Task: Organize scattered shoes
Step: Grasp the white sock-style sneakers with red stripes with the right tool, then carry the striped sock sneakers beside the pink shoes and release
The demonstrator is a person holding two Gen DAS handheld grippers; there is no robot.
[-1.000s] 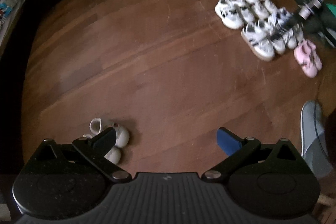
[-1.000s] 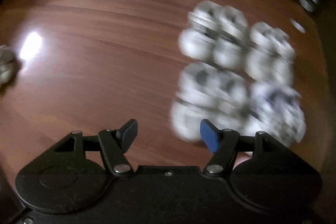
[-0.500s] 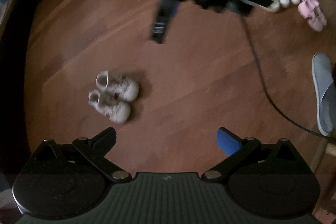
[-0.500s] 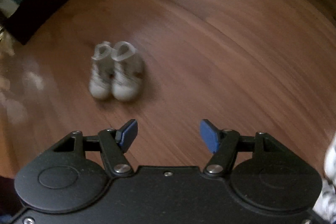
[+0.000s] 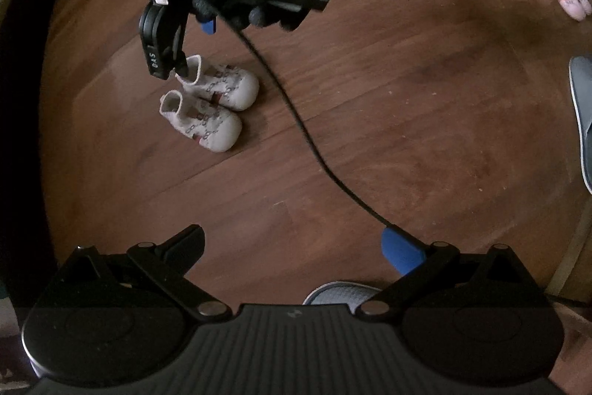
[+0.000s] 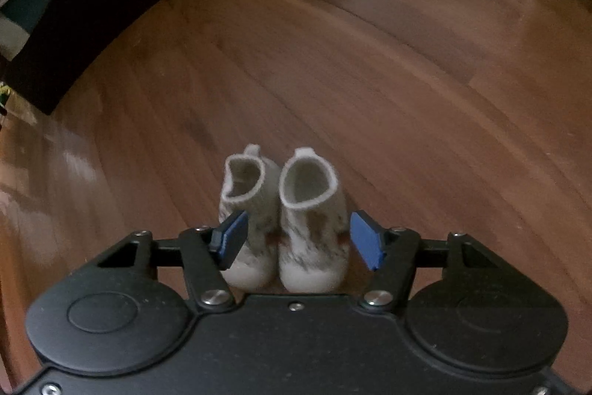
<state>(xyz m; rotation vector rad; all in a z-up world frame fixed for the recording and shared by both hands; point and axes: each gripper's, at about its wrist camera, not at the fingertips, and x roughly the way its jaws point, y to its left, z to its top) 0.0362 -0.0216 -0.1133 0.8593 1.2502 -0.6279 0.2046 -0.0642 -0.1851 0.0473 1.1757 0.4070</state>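
Low in the right wrist frame, the right tool (image 6: 298, 239) brackets a pair of white baby shoes (image 6: 285, 221) on the wood floor (image 6: 407, 80), jaws closing but apparently not yet gripping; next likely a squeeze, while the left tool (image 5: 296, 247) hangs wide and empty.

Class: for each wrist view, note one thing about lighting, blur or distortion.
Left wrist view: dim, fisheye-curved floorboards, dark corners; the patterned baby shoes stay fairly sharp. Right wrist view: the shoes are softly blurred, pale glare on the floor at left.
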